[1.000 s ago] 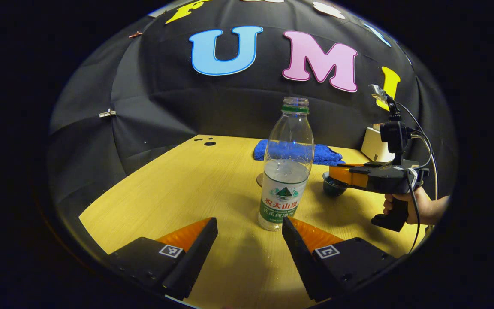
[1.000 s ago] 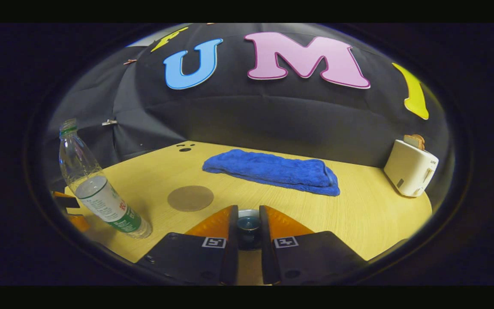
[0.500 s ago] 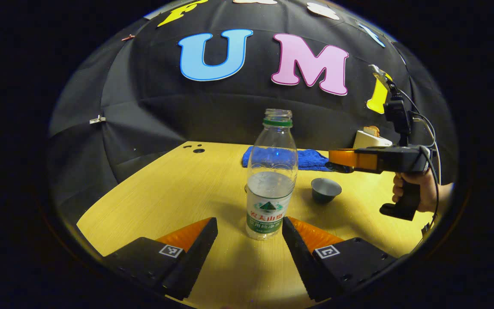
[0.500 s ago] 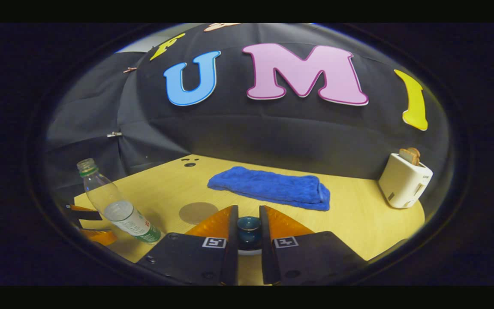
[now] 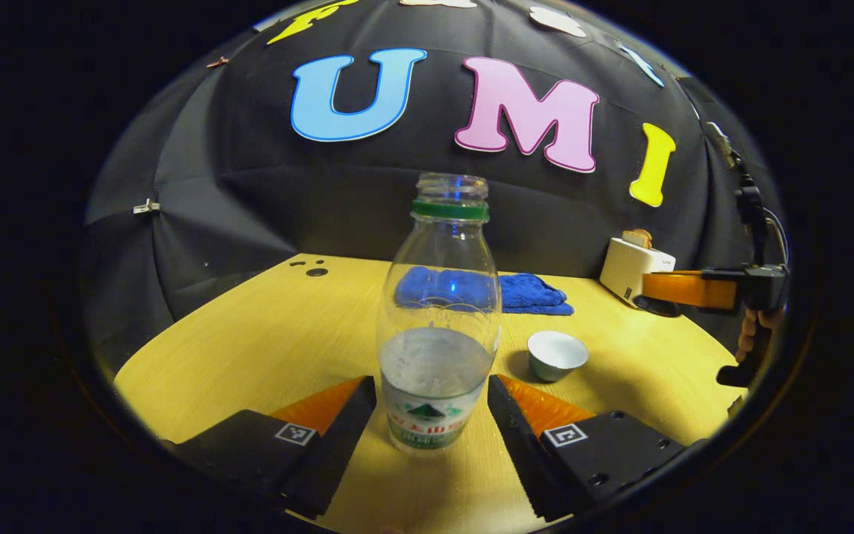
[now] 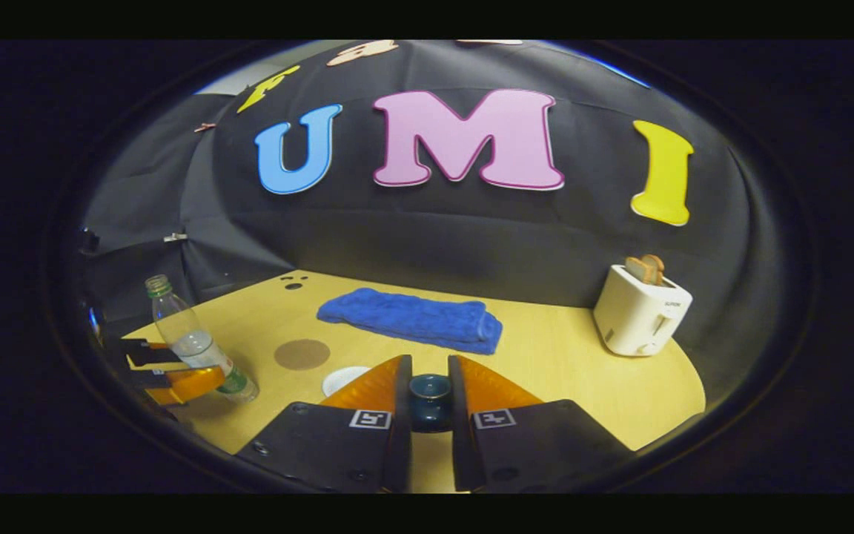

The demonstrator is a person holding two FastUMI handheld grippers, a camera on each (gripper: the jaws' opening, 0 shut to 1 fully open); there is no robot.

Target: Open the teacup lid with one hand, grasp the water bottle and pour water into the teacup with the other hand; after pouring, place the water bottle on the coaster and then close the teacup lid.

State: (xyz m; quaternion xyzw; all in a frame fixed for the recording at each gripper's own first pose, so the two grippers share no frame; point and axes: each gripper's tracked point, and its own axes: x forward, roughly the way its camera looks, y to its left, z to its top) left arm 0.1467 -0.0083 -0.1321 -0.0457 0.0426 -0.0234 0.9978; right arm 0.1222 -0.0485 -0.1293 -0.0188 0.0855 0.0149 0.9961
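A clear water bottle (image 5: 434, 319), uncapped and part full, stands upright on the table between the fingers of my left gripper (image 5: 432, 387), which is open with a gap on each side. The teacup (image 5: 558, 354) sits uncovered just right of the bottle, its pale inside showing. My right gripper (image 6: 429, 363) is shut on the knob of the dark teacup lid (image 6: 430, 393), held in the air. In the left gripper view the right gripper (image 5: 653, 289) hovers at the far right, above the table. The round brown coaster (image 6: 302, 354) lies behind the teacup (image 6: 345, 380).
A folded blue towel (image 6: 412, 319) lies at the back of the wooden table (image 6: 568, 356). A white toaster (image 6: 642, 311) with bread in it stands at the back right. A hand (image 5: 757, 334) holds the right gripper's handle.
My left gripper moved forward until the bottle stands between its fingers. My right gripper lifted the lid off the teacup and carried it up and to the right.
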